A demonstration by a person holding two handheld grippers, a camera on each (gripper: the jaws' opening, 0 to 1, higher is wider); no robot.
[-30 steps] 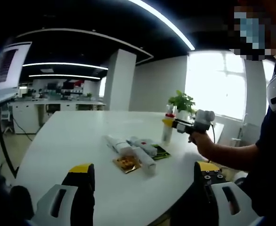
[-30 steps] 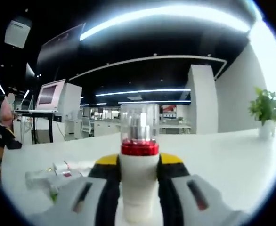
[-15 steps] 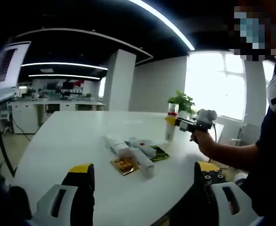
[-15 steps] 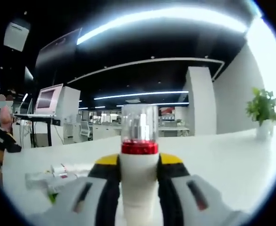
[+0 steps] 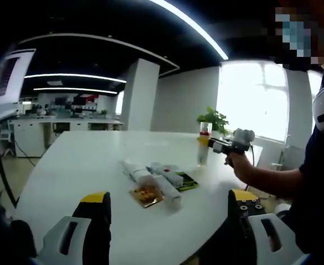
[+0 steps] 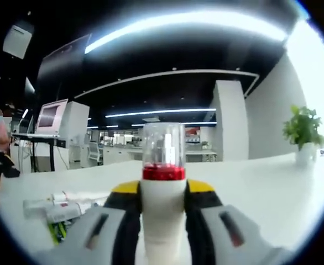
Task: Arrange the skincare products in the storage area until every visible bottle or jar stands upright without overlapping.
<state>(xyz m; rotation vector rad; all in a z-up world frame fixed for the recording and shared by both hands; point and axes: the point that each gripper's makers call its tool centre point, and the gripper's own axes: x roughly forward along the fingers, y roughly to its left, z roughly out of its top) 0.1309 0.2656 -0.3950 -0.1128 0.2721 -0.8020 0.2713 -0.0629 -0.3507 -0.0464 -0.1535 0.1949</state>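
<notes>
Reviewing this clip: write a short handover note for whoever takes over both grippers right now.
Right gripper: shut on the white bottle with a red collar and clear cap, held upright over the white table, near the potted plant.
Left gripper: open, empty, hovering at the near table edge.
Done: one bottle picked up, not yet set down.
Left: the tubes lie flat in a pile, touching, beside a gold packet and a green packet. Stand the held bottle down, then upright each lying item with space between them.

White table — heap of lying tubes mid-top (overlapping), potted plant at far edge.
</notes>
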